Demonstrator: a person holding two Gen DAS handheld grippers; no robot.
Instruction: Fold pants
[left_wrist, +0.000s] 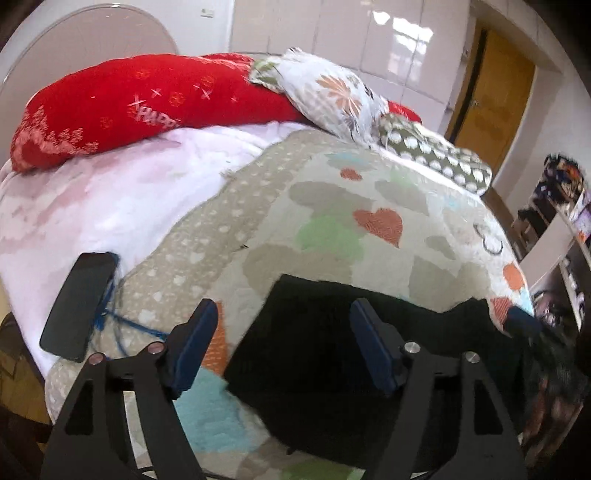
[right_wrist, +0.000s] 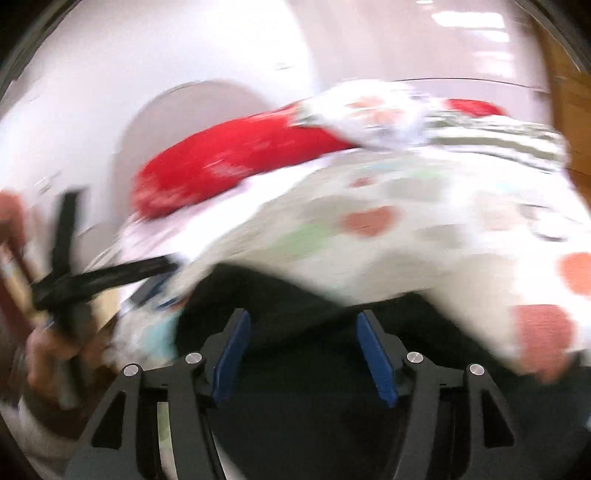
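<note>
Left wrist view shows the left gripper (left_wrist: 282, 343) with its two blue fingers (left_wrist: 195, 347) spread wide and holding nothing. One finger hangs over the quilt (left_wrist: 332, 206) and the other over the black pants (left_wrist: 325, 339). The pants lie flat on the near edge of the bed, and they already look like a neat dark block. Whether a finger touches the cloth, I cannot tell.

Off to the left, a black phone (left_wrist: 79, 304) sits near the edge of the bed, with a blue cord (left_wrist: 122, 325) just beside it. Farther back are a red pillow (left_wrist: 147, 103) and a flowered pillow (left_wrist: 332, 96).

From the right wrist camera, the right gripper (right_wrist: 303, 354) is also spread wide and empty, right over the pants (right_wrist: 295, 424). That picture is very smeared, so little else is clear. At the left edge I can make out the person's hand (right_wrist: 48, 354) on the other tool.

What could go wrong? I think a finger could catch only the top layer, and then the fold would slide open. The pants sit close to the edge, so a pull could drag them off the bed. A wide swing on the left could also snag the cord and tug the phone.
</note>
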